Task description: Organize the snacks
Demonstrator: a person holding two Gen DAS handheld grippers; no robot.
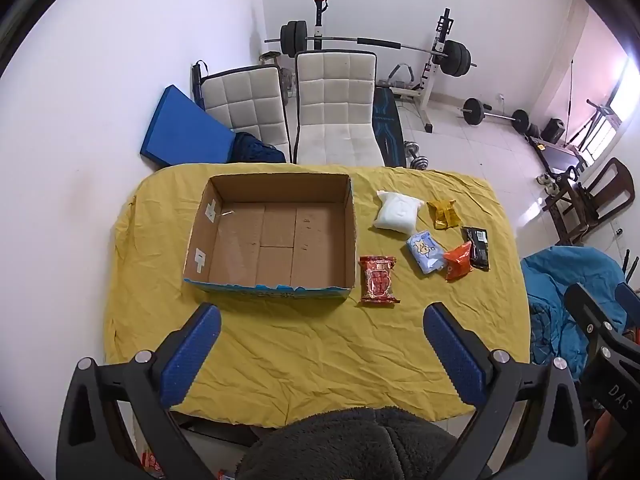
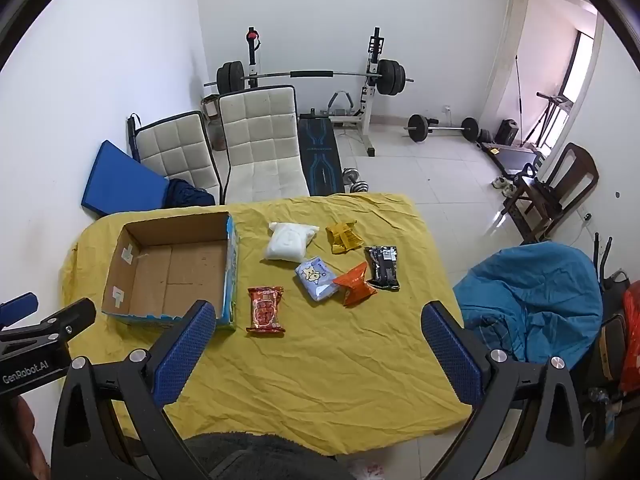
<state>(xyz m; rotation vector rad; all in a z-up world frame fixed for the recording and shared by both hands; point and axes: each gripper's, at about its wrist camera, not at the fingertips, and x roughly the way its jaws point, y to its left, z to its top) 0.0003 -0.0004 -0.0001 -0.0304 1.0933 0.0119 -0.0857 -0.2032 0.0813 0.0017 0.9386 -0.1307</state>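
yellow cloth [image 1: 320, 344] bare before both spread fingers, cardboard box [image 1: 272, 236] left, snack packets [image 1: 378, 280] scattered right

Left gripper [image 1: 320, 320]: black angular frame, two flat fingers [image 1: 191, 354] faced with blue dimpled pads.
Left gripper hardware: round silver screws on the finger arms; seen from the right wrist camera, its black side carries white lettering "GenRobot.AI".
Right gripper [image 2: 316, 318]: matching black frame, blue textured pads on its fingers [image 2: 450, 350], silver screw heads at the joints.
Right gripper marking: white letters "DAS" on its black body, in the left wrist view.
Person's clothing [image 1: 352, 444]: dark grey fleecy fabric with a seam.
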